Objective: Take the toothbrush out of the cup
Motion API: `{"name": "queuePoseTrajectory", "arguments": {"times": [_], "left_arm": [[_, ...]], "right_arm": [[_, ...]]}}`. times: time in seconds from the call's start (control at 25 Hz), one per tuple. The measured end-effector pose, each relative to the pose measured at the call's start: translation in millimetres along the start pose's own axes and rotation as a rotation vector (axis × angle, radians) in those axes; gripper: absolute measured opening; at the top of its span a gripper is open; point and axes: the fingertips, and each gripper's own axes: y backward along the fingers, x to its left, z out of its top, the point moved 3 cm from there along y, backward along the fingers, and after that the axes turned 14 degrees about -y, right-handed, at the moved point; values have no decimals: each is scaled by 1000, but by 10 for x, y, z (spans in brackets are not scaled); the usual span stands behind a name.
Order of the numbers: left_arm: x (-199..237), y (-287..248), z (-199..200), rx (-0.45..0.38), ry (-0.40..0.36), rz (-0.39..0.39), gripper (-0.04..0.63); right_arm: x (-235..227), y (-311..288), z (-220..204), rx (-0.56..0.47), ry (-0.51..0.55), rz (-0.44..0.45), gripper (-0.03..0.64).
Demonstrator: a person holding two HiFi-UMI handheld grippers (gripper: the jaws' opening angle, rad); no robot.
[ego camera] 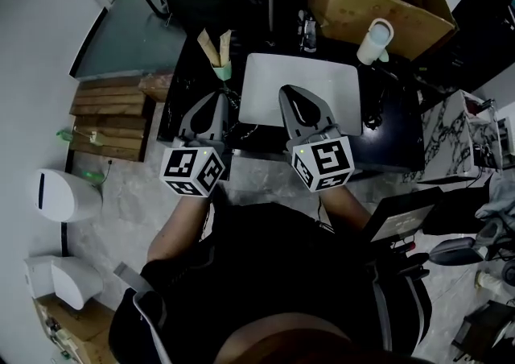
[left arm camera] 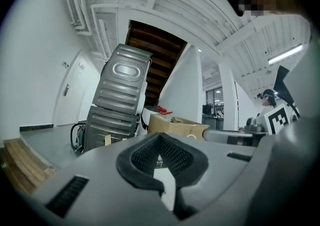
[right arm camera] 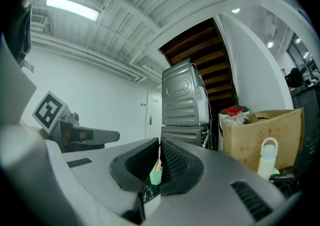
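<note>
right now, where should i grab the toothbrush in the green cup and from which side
I'd grip the toothbrush by its tan upper end, which stands clear above the rim of the green cup and leans outward. Come from the near side with the left gripper, the closer one; its jaws are shut, so open them first.

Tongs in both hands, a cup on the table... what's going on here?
A person stands at a dark table with grey tongs in each hand. The left tongs and right tongs are both shut and empty, the right one reaching over a white tray. A small green cup stands just beyond the left tongs, with the toothbrush sticking up out of it. Nothing has been grabbed yet.
</note>
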Motion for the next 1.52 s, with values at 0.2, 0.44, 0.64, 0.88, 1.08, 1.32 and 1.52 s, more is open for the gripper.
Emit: {"name": "queuePoseTrajectory", "arguments": {"times": [0.2, 0.44, 0.64, 0.88, 1.08, 1.32, 1.52], "left_arm": [[400, -58, -8, -13, 10, -20, 5], [858, -129, -12, -13, 10, -58, 5], [1190, -159, -65, -20, 13, -92, 5], [1432, -200, -88, -35, 5, -150, 5], [1619, -205, -137, -44, -19, -211, 5], [1853, -199, -221, -50, 29, -269, 5], [1959, -258, -377, -11, 48, -264, 5]], "right_arm": [[136, -348, -7, -4, 0, -35, 26], [305, -774, -65, -4, -15, -86, 26], [469, -1033, -160, 11, -19, -112, 26], [572, -1263, -218, 8, -31, -165, 28], [689, -1418, -258, -13, -39, -212, 28], [783, -1541, -365, -13, -49, -286, 29], [737, -1627, -467, 20, -67, -294, 95]]}}
